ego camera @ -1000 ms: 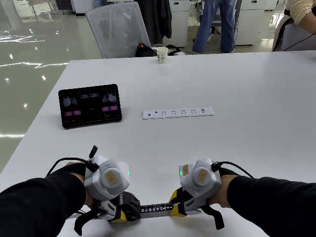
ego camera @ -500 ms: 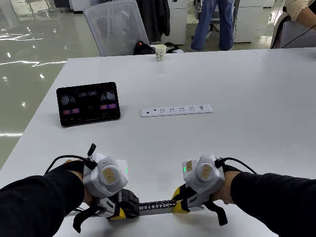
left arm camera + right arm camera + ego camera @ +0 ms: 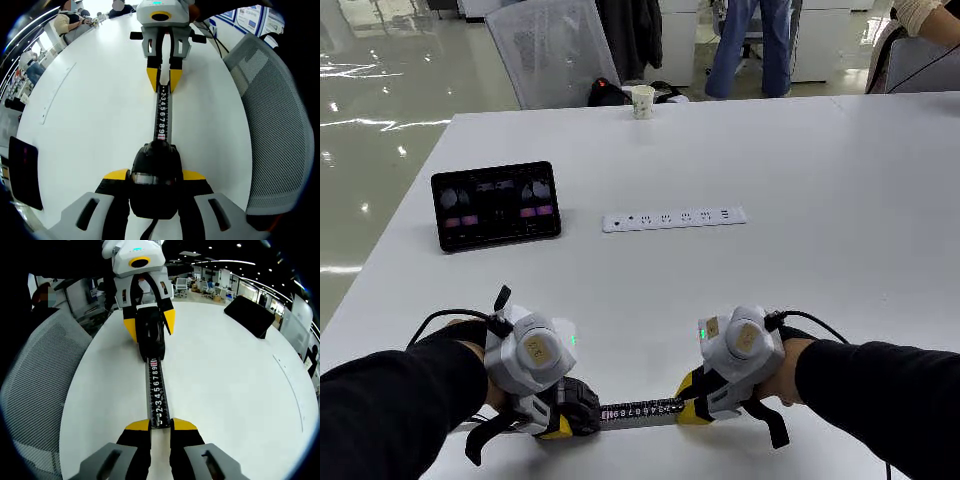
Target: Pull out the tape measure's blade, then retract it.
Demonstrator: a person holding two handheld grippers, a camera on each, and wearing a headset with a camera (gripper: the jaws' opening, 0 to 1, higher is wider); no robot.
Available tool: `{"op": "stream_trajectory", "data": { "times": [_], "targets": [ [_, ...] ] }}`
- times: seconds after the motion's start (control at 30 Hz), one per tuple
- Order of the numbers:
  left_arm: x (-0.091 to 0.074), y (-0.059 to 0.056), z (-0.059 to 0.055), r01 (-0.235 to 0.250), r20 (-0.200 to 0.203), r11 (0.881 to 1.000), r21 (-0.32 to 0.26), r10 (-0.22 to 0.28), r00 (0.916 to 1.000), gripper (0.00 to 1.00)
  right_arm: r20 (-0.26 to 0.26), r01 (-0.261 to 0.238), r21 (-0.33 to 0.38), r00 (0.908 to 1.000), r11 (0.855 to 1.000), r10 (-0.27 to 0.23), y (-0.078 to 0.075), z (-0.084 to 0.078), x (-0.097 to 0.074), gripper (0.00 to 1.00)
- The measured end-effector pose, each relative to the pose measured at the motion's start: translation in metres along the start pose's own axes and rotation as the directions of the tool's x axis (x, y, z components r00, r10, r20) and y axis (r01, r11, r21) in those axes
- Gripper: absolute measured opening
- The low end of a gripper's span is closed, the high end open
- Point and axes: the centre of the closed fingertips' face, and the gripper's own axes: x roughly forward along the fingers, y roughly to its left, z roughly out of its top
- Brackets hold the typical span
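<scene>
at the far left of the white table [image 3: 820, 180] a dark tablet [image 3: 496, 204] stood propped with its screen lit, well apart from the work. nearer the person, the left gripper [image 3: 155, 176] was clenched on the tape measure [image 3: 578, 408], with its yellow-tipped jaws pressed against either side of the black body, low over the tabletop. from the mouth of that body the blade [image 3: 162, 112] stretched straight to the right, flat and just above or on the table; which, i could not tell. its dark face showed white numerals up to nine. at the blade's free end the right gripper [image 3: 160, 426] was pinched closed on the tip, one yellow jaw on each side. the two grippers faced each other, with the drawn length of blade between them. beyond them, near the middle of the table, a white power strip [image 3: 673, 218] lay lengthwise. a paper cup [image 3: 642, 101] stood at the far edge, and a grey mesh chair [image 3: 555, 50] was behind it. farther right, a person in jeans [image 3: 750, 45] stood on the floor.
</scene>
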Motion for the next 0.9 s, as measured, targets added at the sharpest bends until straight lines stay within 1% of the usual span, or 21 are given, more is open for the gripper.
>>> {"op": "stream_trajectory", "data": {
  "times": [0.33,0.6,0.9],
  "targets": [
    [0.0,0.0,0.0,-0.002,0.0,1.0,-0.002,0.002,1.0,0.31,-0.005,-0.001,0.003,1.0,1.0,0.001,-0.001,-0.006,-0.005,0.1],
    [0.0,0.0,0.0,-0.005,0.001,1.0,-0.006,0.005,1.0,0.31,-0.011,0.008,-0.008,0.9999,1.0,-0.008,-0.002,-0.01,-0.01,0.1],
    [0.0,-0.001,0.0,-0.007,0.0,1.0,-0.008,0.007,1.0,0.31,-0.015,0.012,-0.002,0.9998,1.0,-0.012,-0.003,-0.016,-0.014,0.1]
  ]
}}
